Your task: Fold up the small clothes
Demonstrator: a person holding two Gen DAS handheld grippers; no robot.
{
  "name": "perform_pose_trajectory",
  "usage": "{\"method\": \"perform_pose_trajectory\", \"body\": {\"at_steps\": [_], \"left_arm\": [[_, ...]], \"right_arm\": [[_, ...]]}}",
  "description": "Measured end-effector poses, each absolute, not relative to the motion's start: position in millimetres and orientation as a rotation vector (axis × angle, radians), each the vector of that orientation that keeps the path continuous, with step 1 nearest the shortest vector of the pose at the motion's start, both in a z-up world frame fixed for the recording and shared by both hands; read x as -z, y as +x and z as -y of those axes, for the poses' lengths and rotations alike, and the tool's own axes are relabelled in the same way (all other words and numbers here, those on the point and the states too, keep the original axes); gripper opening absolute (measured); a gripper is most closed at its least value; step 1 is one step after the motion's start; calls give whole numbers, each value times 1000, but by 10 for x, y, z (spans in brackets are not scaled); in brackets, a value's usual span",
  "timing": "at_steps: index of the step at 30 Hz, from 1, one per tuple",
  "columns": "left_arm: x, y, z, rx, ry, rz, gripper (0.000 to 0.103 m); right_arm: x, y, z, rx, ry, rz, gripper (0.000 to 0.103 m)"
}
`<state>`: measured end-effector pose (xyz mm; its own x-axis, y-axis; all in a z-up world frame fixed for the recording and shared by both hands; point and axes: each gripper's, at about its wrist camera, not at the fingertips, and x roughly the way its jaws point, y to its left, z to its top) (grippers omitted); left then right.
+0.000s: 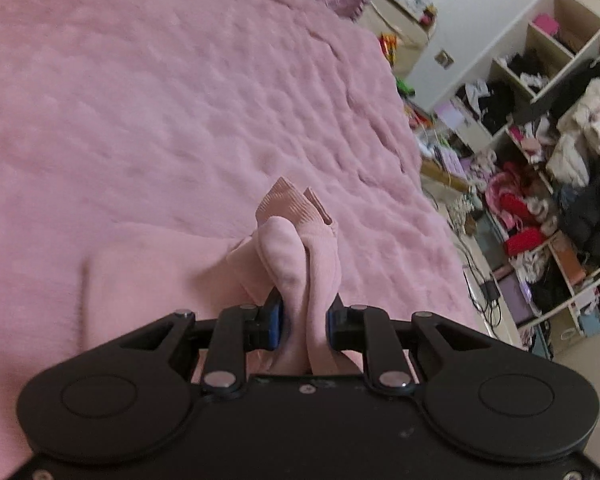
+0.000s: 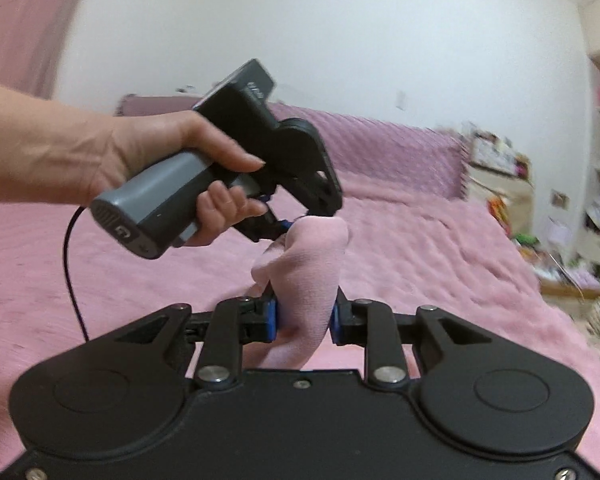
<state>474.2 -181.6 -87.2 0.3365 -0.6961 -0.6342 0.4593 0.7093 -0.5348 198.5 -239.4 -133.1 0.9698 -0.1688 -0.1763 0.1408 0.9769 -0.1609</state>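
Observation:
A pair of pale pink socks (image 1: 300,256) is bunched between the jaws of my left gripper (image 1: 303,316), which is shut on it; the ribbed cuffs (image 1: 288,202) stick out past the fingers above the pink bed. In the right wrist view my right gripper (image 2: 303,316) is shut on the other end of the same pink socks (image 2: 306,272). The left gripper (image 2: 288,228), held in a hand, grips the socks' far end there. The socks hang in the air between both grippers.
A fluffy pink blanket (image 1: 160,120) covers the bed. A purple pillow (image 2: 360,144) lies at the headboard end. Open shelves (image 1: 548,152) crammed with clothes stand beyond the bed's right edge, with clutter on the floor. A black cable (image 2: 70,264) trails from the left gripper.

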Motion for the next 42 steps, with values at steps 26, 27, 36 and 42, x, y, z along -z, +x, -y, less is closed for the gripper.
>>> {"method": "perform_pose_trajectory", "body": {"at_steps": [26, 27, 36, 42], "left_arm": [[1390, 4442, 3185, 807, -153, -943, 49], [1311, 4408, 3110, 823, -176, -930, 49], [1029, 3717, 1797, 762, -211, -817, 50], [1293, 3399, 1393, 705, -243, -851, 50]], "right_arm": [[2063, 1608, 3808, 353, 371, -332, 60], [2008, 1602, 3809, 371, 337, -324, 60], [1528, 1962, 4064, 9, 253, -257, 59], [1601, 2653, 4254, -113, 295, -472, 58]]}}
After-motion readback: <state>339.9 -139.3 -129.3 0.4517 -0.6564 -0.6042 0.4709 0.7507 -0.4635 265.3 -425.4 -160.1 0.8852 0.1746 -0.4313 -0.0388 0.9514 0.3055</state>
